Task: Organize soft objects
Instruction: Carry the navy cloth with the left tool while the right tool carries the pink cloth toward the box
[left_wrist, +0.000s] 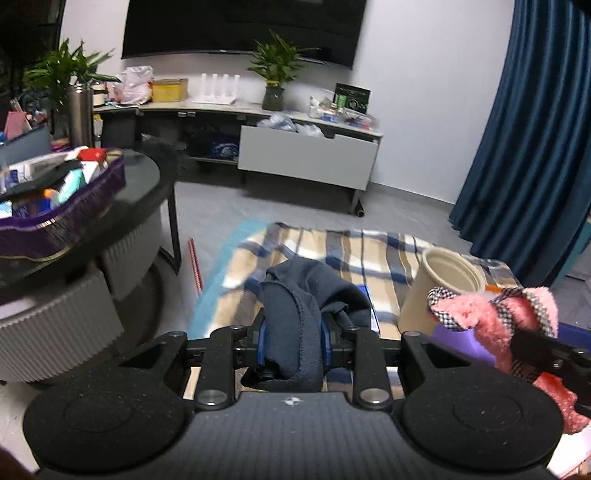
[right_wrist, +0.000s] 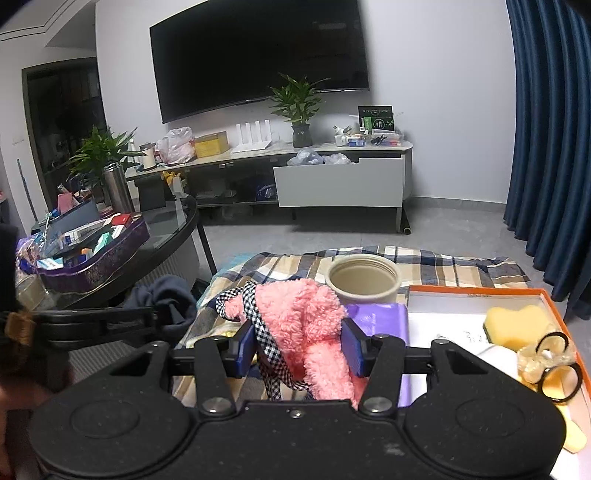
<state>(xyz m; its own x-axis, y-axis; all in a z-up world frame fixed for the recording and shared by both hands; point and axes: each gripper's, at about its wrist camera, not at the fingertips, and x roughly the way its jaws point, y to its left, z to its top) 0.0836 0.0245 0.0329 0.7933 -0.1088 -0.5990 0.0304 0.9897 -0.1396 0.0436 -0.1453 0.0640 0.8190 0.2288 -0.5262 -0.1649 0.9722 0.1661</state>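
Note:
A dark navy cloth (left_wrist: 306, 291) bunches up between the blue pads of my left gripper (left_wrist: 291, 332), which is shut on it and holds it above the plaid blanket (left_wrist: 332, 247). My right gripper (right_wrist: 301, 347) is shut on a pink fluffy cloth with black-and-white checked trim (right_wrist: 299, 314). In the left wrist view that pink cloth (left_wrist: 469, 314) hangs at the right, just in front of a beige cup (left_wrist: 443, 280). In the right wrist view the navy cloth (right_wrist: 166, 295) shows at the left, level with the pink one.
An orange-rimmed box (right_wrist: 480, 291) at the right holds a yellow sponge (right_wrist: 517, 325) and hair ties (right_wrist: 550, 343). A purple pack (right_wrist: 380, 317) lies beside it. A round black table (right_wrist: 166, 236) with a full purple tray (right_wrist: 103, 258) stands to the left.

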